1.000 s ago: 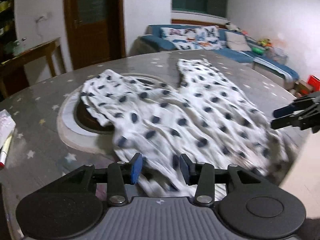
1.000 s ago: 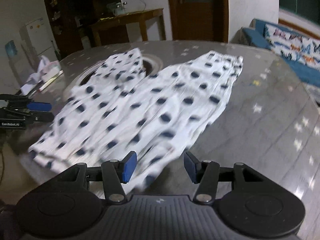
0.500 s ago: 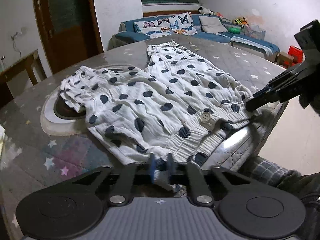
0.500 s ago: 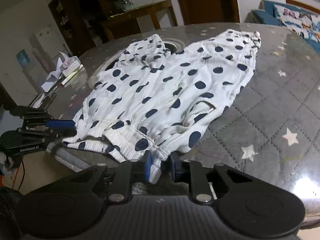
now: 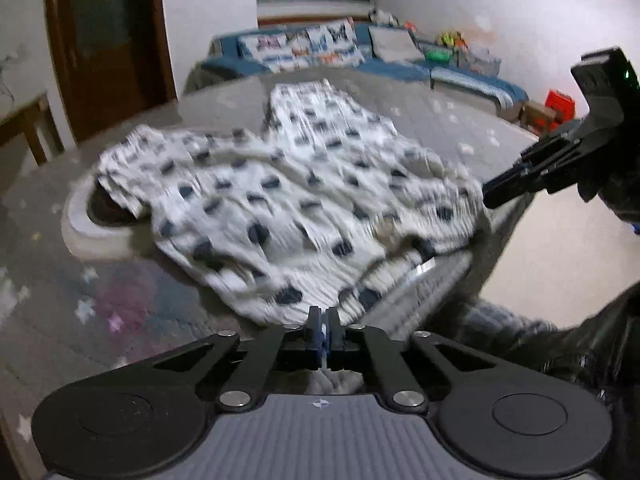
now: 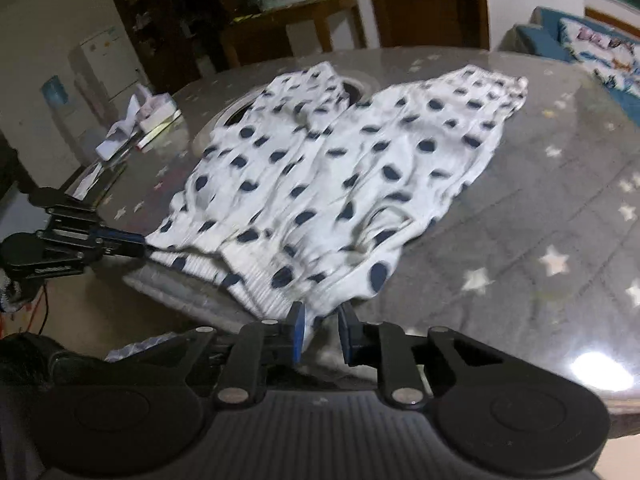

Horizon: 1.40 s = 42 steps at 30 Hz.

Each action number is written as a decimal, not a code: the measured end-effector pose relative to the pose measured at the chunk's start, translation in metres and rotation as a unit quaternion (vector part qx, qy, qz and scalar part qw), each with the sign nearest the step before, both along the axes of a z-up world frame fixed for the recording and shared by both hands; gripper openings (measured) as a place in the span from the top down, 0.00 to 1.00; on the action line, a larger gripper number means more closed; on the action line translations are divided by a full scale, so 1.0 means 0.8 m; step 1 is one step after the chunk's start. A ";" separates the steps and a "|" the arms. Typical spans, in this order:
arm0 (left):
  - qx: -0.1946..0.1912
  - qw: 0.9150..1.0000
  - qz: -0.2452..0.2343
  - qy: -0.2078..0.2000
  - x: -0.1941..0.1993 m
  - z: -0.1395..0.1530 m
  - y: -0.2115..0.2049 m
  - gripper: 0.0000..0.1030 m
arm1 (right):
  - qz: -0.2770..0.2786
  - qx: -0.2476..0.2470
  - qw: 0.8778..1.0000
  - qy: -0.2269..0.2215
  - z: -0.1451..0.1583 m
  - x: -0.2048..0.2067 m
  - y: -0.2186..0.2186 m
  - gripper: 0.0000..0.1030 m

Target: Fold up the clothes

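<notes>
White cotton trousers with dark navy polka dots (image 6: 344,176), spread flat over a round grey star-printed table (image 6: 540,216), legs pointing away toward the far side, ribbed elastic waistband (image 6: 256,284) hanging at the near edge. Waistband at the near edge probably because both corners can be reached there without leaning across.

Left gripper (image 5: 323,330): blue pads pressed nearly together, a thin layer of waistband fabric pinched between, at one corner of the waist. Right gripper (image 6: 322,330): jaws narrowed around a bunched fold of the other waist corner, a visible gap between pads, cloth filling that gap; clamped on fabric, by the look of it. Seen from the left camera, right gripper tip touching the cloth edge at the table's rim.

One pinch at each waist corner likely so as to keep the band taut and level, ready for lifting and carrying over toward the leg hems or for doubling one leg onto the other. Motion blur across the fabric in both views. One leg partly draped over a round recess in the tabletop (image 5: 104,216); snag possible there.
</notes>
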<state>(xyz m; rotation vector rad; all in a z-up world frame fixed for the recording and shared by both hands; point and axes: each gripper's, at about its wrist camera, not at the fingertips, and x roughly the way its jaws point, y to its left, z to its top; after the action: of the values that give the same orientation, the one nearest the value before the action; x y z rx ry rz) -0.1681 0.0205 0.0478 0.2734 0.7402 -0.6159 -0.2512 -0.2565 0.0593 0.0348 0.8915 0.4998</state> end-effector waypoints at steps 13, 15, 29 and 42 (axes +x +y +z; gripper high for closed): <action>0.035 0.996 0.036 -0.079 -0.004 -0.001 -0.022 0.60 | 0.026 0.003 0.998 -0.060 0.025 0.023 0.019 0.71; 0.031 0.996 0.039 -0.073 0.000 -0.001 -0.018 0.60 | 0.038 0.007 0.997 -0.061 0.023 0.027 0.025 0.71; 0.030 0.999 0.004 -0.009 0.012 -0.024 -0.019 1.00 | 0.086 0.011 0.995 -0.052 -0.005 0.067 0.073 0.64; -0.008 1.000 0.021 0.007 0.025 0.006 0.006 0.96 | 0.140 -0.002 0.989 -0.057 -0.006 0.070 0.104 0.64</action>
<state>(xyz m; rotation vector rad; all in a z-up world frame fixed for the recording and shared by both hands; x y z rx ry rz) -0.1480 0.0254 0.0523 0.2381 0.7533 -0.5834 -0.1955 -0.1733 0.0546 -0.1224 0.7893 0.7541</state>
